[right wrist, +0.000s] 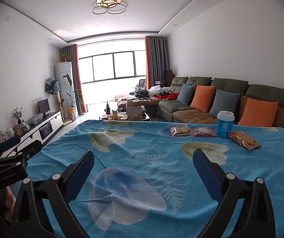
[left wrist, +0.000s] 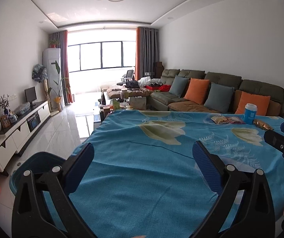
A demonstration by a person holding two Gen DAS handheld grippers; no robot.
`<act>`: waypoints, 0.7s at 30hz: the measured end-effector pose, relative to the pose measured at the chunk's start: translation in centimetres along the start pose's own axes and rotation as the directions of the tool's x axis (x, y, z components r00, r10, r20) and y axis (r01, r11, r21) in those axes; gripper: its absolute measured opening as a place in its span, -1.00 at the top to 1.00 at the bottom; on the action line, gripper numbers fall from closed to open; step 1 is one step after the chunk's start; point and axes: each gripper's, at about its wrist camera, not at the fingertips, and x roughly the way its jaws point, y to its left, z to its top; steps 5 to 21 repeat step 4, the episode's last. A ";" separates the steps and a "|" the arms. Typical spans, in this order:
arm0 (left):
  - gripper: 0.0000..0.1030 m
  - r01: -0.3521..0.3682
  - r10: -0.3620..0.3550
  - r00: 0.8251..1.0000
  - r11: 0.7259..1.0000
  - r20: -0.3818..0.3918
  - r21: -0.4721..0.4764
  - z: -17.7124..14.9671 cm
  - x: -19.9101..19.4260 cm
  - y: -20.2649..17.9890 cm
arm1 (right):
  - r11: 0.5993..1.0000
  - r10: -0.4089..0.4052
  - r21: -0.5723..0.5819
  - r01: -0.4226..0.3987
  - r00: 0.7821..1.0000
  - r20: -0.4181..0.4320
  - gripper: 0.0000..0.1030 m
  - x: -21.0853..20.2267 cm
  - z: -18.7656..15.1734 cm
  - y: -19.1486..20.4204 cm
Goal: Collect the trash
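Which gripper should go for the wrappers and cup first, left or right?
Right, probably. The right gripper is open, with the gold foil packet, blue lidded cup and two snack wrappers ahead of it. The open left gripper is beside the blue bin.

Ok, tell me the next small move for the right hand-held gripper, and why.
Probably reach the right hand-held gripper forward and rightward to the crinkled gold foil snack packet. Its jaws stand open and empty over the blue floral tablecloth, and that packet looks like the nearest piece of trash, lying beside the blue paper cup with white lid.
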 end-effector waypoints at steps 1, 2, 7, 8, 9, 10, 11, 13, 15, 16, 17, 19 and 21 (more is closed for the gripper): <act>-0.89 0.023 -0.024 0.999 1.000 -0.030 -0.021 0.4 0.8 0.2 | 1.000 -0.022 -0.003 0.022 0.999 -0.031 -0.87 0.6 0.4 -0.5; -0.89 0.036 -0.038 0.997 0.999 -0.064 -0.039 0.8 1.7 0.3 | 0.999 -0.047 -0.003 0.047 0.997 -0.069 -0.87 1.4 0.7 -1.1; -0.89 0.048 -0.055 0.986 0.998 -0.156 -0.046 1.6 4.2 0.1 | 0.998 -0.070 -0.002 0.071 0.990 -0.123 -0.87 2.5 1.0 -1.9; -0.89 0.048 -0.055 0.986 0.998 -0.156 -0.046 1.6 4.2 0.1 | 0.998 -0.070 -0.002 0.071 0.990 -0.123 -0.87 2.5 1.0 -1.9; -0.89 0.048 -0.055 0.986 0.998 -0.156 -0.046 1.6 4.2 0.1 | 0.998 -0.070 -0.002 0.071 0.990 -0.123 -0.87 2.5 1.0 -1.9; -0.89 0.048 -0.055 0.986 0.998 -0.156 -0.046 1.6 4.2 0.1 | 0.998 -0.070 -0.002 0.071 0.990 -0.123 -0.87 2.5 1.0 -1.9; -0.89 0.048 -0.055 0.986 0.998 -0.156 -0.046 1.6 4.2 0.1 | 0.998 -0.070 -0.002 0.071 0.990 -0.123 -0.87 2.5 1.0 -1.9; -0.89 0.048 -0.055 0.986 0.998 -0.156 -0.046 1.6 4.2 0.1 | 0.998 -0.070 -0.002 0.071 0.990 -0.123 -0.87 2.5 1.0 -1.9; -0.89 0.048 -0.055 0.986 0.998 -0.156 -0.046 1.6 4.2 0.1 | 0.998 -0.070 -0.002 0.071 0.990 -0.123 -0.87 2.5 1.0 -1.9; -0.89 0.048 -0.055 0.986 0.998 -0.156 -0.046 1.6 4.2 0.1 | 0.998 -0.070 -0.002 0.071 0.990 -0.123 -0.87 2.5 1.0 -1.9; -0.89 0.048 -0.055 0.986 0.998 -0.156 -0.046 1.6 4.2 0.1 | 0.998 -0.070 -0.002 0.071 0.990 -0.123 -0.87 2.5 1.0 -1.9; -0.89 0.048 -0.055 0.986 0.998 -0.156 -0.046 1.6 4.2 0.1 | 0.998 -0.070 -0.002 0.071 0.990 -0.123 -0.87 2.5 1.0 -1.9; -0.89 0.048 -0.055 0.986 0.998 -0.156 -0.046 1.6 4.2 0.1 | 0.998 -0.070 -0.002 0.071 0.990 -0.123 -0.87 2.5 1.0 -1.9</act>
